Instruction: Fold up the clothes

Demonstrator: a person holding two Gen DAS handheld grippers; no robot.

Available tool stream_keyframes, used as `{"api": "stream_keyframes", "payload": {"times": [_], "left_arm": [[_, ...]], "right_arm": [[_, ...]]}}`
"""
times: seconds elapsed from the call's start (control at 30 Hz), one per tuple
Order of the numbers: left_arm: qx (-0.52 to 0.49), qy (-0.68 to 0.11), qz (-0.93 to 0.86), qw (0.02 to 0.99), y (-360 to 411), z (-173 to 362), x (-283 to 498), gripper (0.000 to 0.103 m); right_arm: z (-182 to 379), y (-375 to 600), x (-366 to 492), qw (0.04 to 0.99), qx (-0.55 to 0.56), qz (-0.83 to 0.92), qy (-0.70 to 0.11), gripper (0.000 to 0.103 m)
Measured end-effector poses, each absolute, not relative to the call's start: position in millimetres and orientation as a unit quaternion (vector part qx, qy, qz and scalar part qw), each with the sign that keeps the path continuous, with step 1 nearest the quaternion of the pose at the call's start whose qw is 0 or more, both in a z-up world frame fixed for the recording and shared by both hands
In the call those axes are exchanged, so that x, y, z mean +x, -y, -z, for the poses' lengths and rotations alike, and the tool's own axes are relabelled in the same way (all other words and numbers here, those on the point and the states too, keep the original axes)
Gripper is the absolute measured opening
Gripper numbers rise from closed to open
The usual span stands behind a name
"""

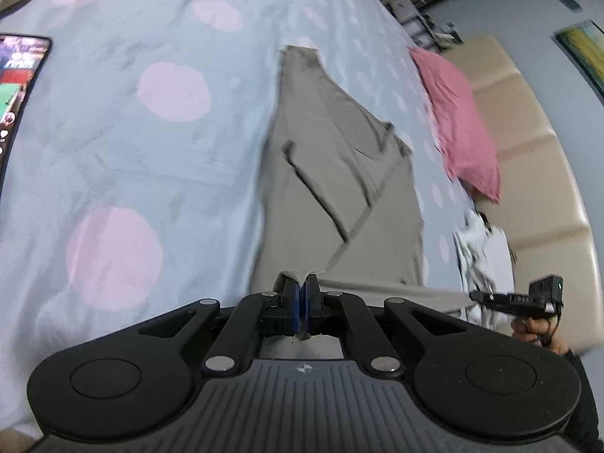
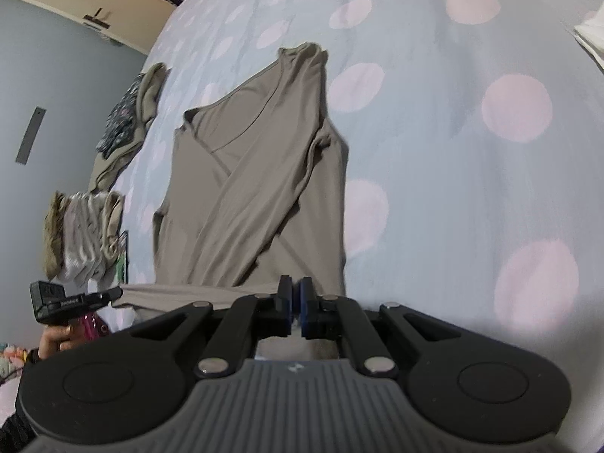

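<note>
A taupe long-sleeved shirt [image 1: 339, 188] lies on the light blue bedspread with pink dots [image 1: 132, 132], its sleeves folded across the body. My left gripper [image 1: 301, 283] is shut on the shirt's near hem at one corner. My right gripper [image 2: 295, 287] is shut on the same hem at the other corner; the shirt [image 2: 245, 188] stretches away from it. The hem runs taut between the two grippers. The right gripper also shows at the right edge of the left wrist view [image 1: 528, 298], and the left gripper at the left edge of the right wrist view [image 2: 71, 298].
A pink cloth [image 1: 460, 124] and a patterned white garment [image 1: 483, 249] lie at the bed's edge by a beige headboard [image 1: 528, 143]. A lit phone [image 1: 15, 87] lies on the bedspread. Folded grey and olive clothes [image 2: 83, 234] and another pile [image 2: 128, 120] lie beside the shirt.
</note>
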State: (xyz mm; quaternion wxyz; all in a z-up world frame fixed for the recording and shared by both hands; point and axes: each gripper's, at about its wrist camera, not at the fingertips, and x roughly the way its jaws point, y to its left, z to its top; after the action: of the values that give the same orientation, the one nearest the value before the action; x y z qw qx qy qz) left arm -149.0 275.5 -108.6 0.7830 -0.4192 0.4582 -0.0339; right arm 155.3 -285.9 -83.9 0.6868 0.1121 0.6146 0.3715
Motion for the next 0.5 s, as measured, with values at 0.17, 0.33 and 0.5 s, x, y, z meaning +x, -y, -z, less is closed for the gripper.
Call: {"api": "stream_keyframes", "payload": {"times": [0.17, 0.33, 0.5], "left_arm": [[-0.421, -0.462, 0.016, 0.781, -286.9, 128.1, -125.5, 0.001], [-0.393, -0.486, 0.008, 0.781, -283.6, 140.3, -111.9, 0.008], [-0.341, -0.448, -0.018, 0.826, -288.5, 118.0, -122.0, 0.02]], "right_arm": [[99.5, 267.4, 179.7, 0.695, 0.099, -0.353, -0.619, 0.004], [93.1, 237.1, 158.6, 0.745, -0.018, -0.391, -0.541, 0.041], [96.1, 206.8, 119.4, 0.775, -0.193, -0.412, -0.439, 0.048]]}}
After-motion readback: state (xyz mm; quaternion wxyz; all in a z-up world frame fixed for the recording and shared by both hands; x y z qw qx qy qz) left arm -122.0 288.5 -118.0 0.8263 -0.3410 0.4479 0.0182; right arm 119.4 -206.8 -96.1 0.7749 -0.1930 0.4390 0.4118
